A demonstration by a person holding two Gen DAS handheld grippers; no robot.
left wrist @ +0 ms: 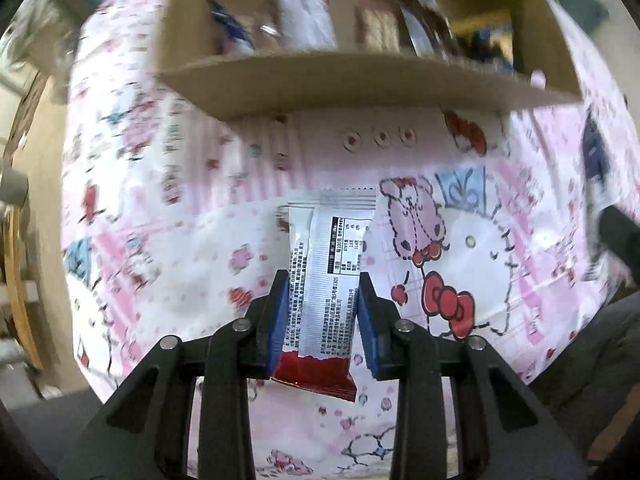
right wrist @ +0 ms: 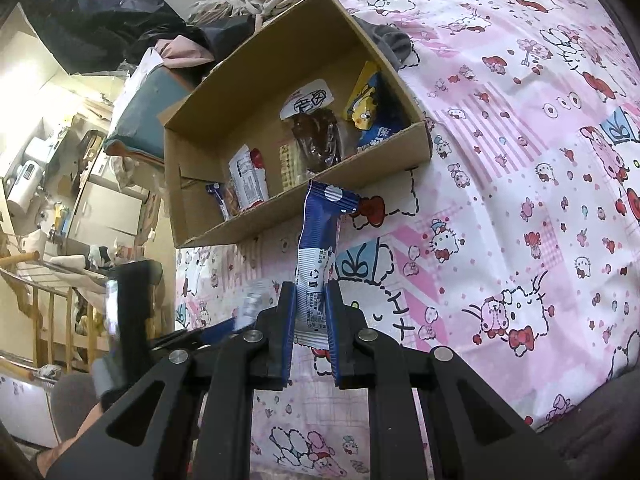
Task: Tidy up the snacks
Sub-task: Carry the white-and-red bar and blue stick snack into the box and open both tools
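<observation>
Gripping a light, crinkly silver-and-red snack packet (left wrist: pixel 326 276) across its middle, the left tongs (left wrist: pixel 323 304) are pinching flexible foil, while the right tongs (right wrist: pixel 312 320) are clamping a limp blue-and-white wrapper (right wrist: pixel 318 256) near its lower end.

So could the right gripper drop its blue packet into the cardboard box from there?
Probably yes: the right gripper holds the blue packet just before the cardboard box, whose open top looks unblocked.
</observation>
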